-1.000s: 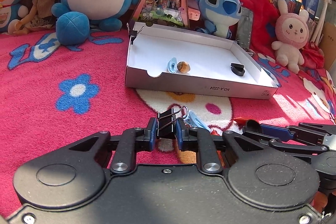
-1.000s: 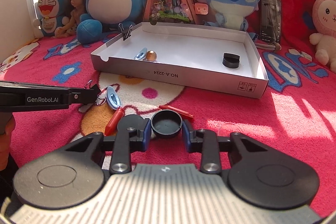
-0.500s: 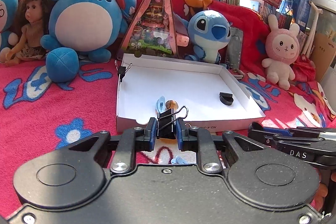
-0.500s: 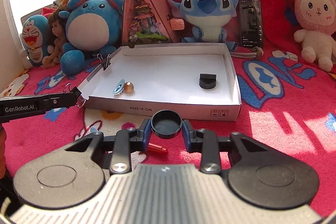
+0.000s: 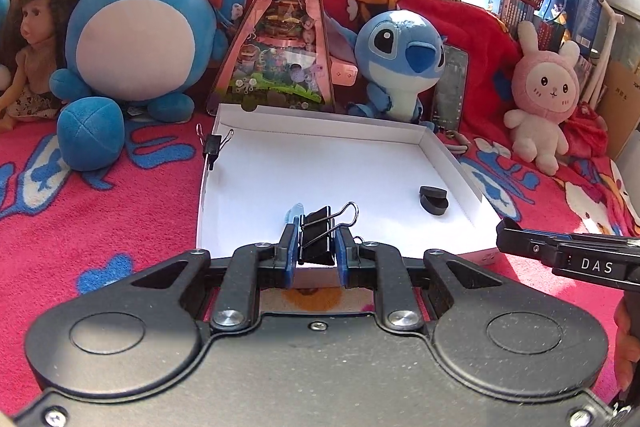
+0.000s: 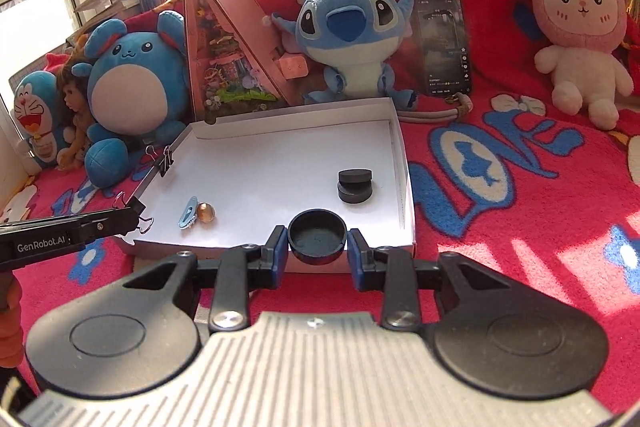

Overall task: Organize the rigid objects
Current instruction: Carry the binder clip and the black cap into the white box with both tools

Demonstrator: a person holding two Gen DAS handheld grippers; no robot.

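My left gripper [image 5: 317, 245] is shut on a black binder clip [image 5: 318, 235] and holds it over the front edge of the white cardboard tray [image 5: 320, 119]. My right gripper [image 6: 317, 239] is shut on a round black cap [image 6: 317, 235] above the tray's front wall [image 6: 240, 259]. In the tray lie stacked black discs [image 6: 355, 183], a light blue clip [image 6: 189, 211] and an amber bead [image 6: 205, 211]. Another binder clip [image 5: 212, 143] grips the tray's left wall.
The tray sits on a red patterned blanket [image 6: 520, 187]. Behind it stand plush toys [image 5: 144, 27], a pink triangular box [image 5: 280, 39], a blue Stitch plush [image 6: 352, 39], a phone [image 6: 442, 45] and a pink rabbit [image 6: 578, 23]. Bookshelves lie beyond.
Both grippers have risen and moved forward from the blanket to the tray's front edge, each still holding its object. The loose items on the blanket have dropped out of view.
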